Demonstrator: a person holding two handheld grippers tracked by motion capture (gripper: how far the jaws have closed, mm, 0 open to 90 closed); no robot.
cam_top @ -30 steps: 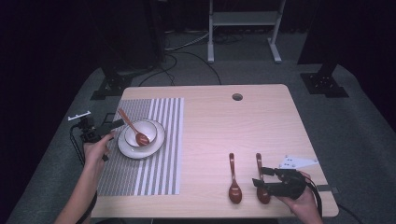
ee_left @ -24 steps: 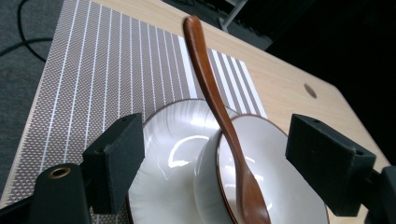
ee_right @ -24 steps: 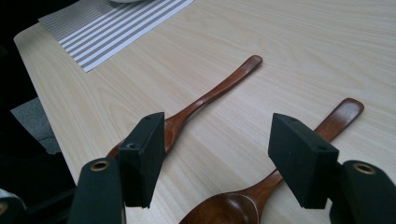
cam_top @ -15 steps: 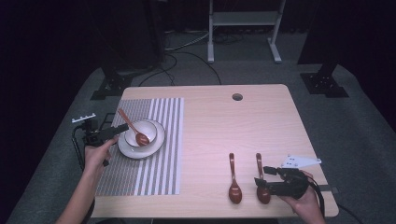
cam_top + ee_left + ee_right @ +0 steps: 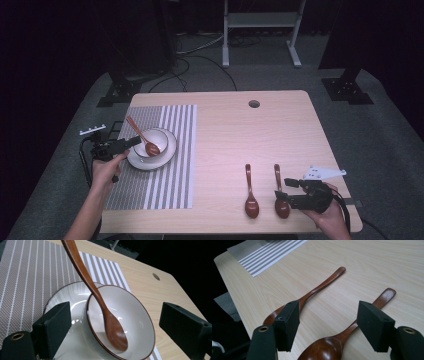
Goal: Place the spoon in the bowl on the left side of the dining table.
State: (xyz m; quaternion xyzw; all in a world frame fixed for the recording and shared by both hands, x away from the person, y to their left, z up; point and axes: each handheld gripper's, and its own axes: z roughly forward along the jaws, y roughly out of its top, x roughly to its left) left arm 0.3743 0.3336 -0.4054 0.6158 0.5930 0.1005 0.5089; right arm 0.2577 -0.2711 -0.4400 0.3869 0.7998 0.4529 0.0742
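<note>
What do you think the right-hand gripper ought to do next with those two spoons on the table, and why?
Probably lower a little and close on the nearer spoon. The right gripper is open, with that spoon's neck lying between its jaws and not yet gripped, while the other spoon lies off to one side. The bowl already holds one spoon, so this one may follow it.

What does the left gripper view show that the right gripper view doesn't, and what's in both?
Left gripper view alone: a white bowl on a plate, a wooden spoon resting in the bowl with its handle leaning over the rim, and a hole in the table.

Right gripper view alone: two wooden spoons lying flat on bare table, one at left, one at right.

Both: open black jaws, the striped placemat, the light wood table.
</note>
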